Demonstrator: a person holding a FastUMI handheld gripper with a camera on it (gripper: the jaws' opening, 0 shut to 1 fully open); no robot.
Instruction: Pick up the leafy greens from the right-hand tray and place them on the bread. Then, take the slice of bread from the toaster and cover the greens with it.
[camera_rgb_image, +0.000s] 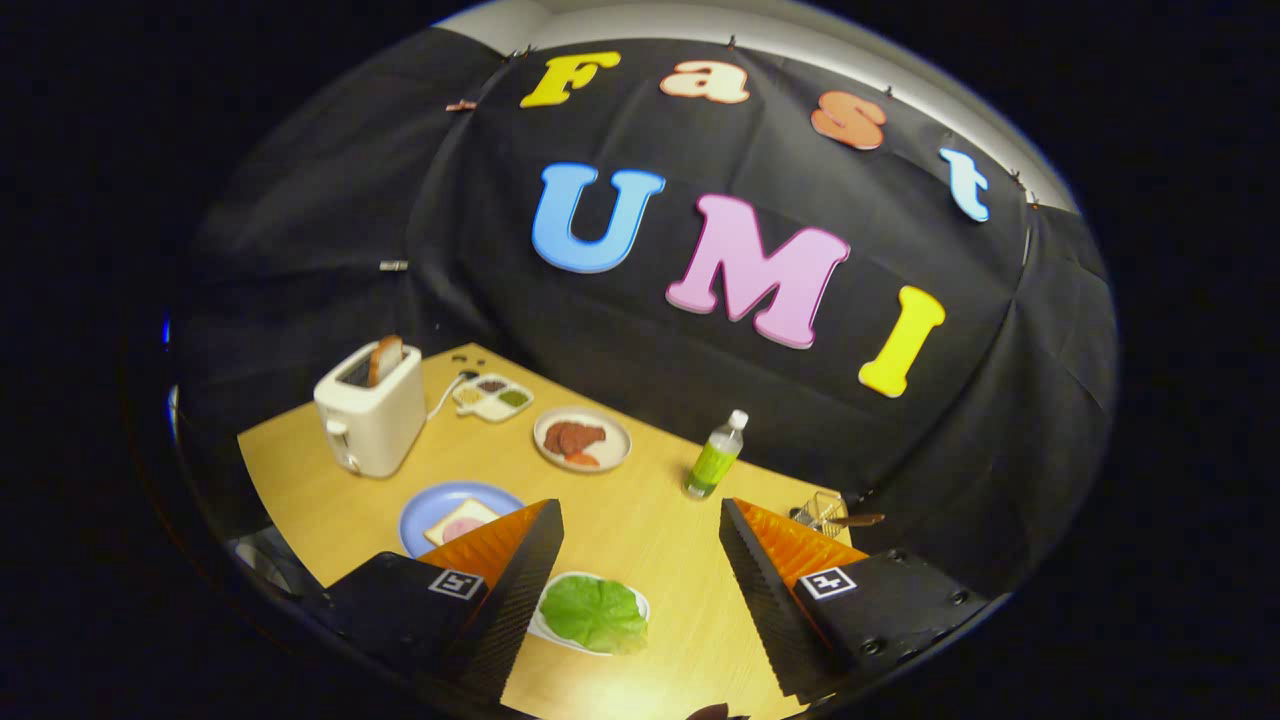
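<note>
Wooden table (640, 520) in a black-walled booth, gripper (640, 580) spread wide and holding nothing above greens (594, 612) on a white tray (640, 604), toaster (372, 412) with bread slice (384, 359) beyond, blue plate (425, 510) with bread (462, 521) beside left finger

The tongs (640, 520) hang above the table, fingers spread wide.

Signs: one square black-and-white marker (456, 584) sits on each finger of my gripper (640, 508), fingers standing wide apart over the table (650, 545). The pattern is a code, not letters or numbers I can read. The bottle (713, 460) beyond my fingers wears a green label, print too small to read.
</note>
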